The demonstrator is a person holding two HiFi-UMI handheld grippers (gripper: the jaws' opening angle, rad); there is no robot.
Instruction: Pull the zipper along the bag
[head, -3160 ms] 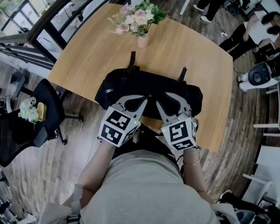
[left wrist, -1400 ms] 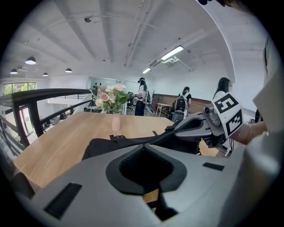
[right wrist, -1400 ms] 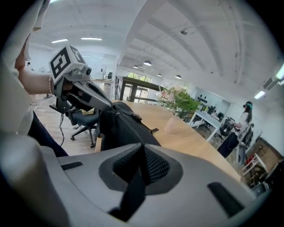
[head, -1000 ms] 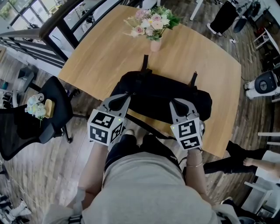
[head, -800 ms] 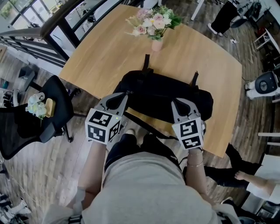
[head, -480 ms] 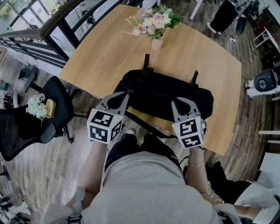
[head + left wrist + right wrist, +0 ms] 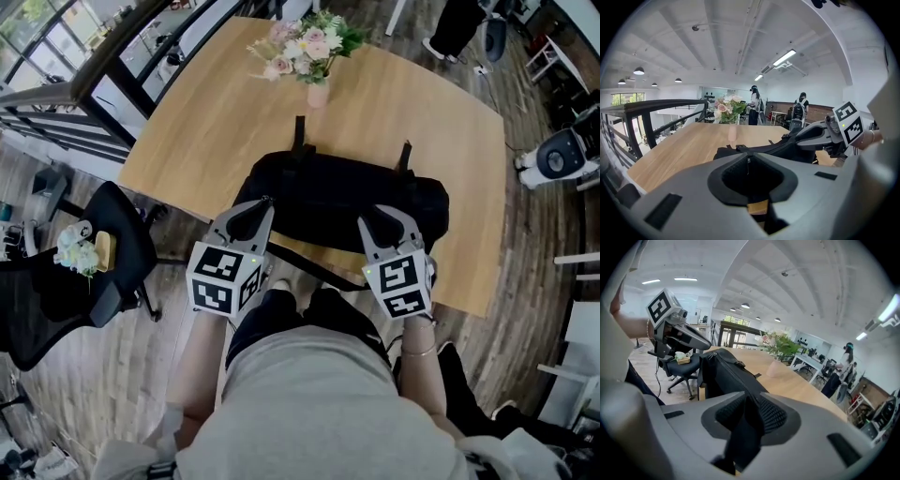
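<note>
A black bag (image 7: 337,202) lies along the near edge of the wooden table (image 7: 216,103). My left gripper (image 7: 260,202) sits at the bag's left end, its jaws closed together, with a thin silver sliver of the zipper pull (image 7: 748,161) showing at the tips. My right gripper (image 7: 370,214) rests on the bag's right part. Its jaws are opening, and a fold of black bag fabric (image 7: 740,427) lies loosely between the ribbed pads. The bag (image 7: 726,373) stretches away from it toward the left gripper (image 7: 701,341).
A pink vase of flowers (image 7: 309,42) stands behind the bag. A bag strap (image 7: 309,272) hangs below the table's near edge. A black office chair (image 7: 94,272) is on the floor at left, and a white machine (image 7: 562,155) at right. People stand in the far background.
Since the earliest frame my left gripper has travelled from the bag's middle to its left end. Over the last second both grippers have kept their places on the bag.
</note>
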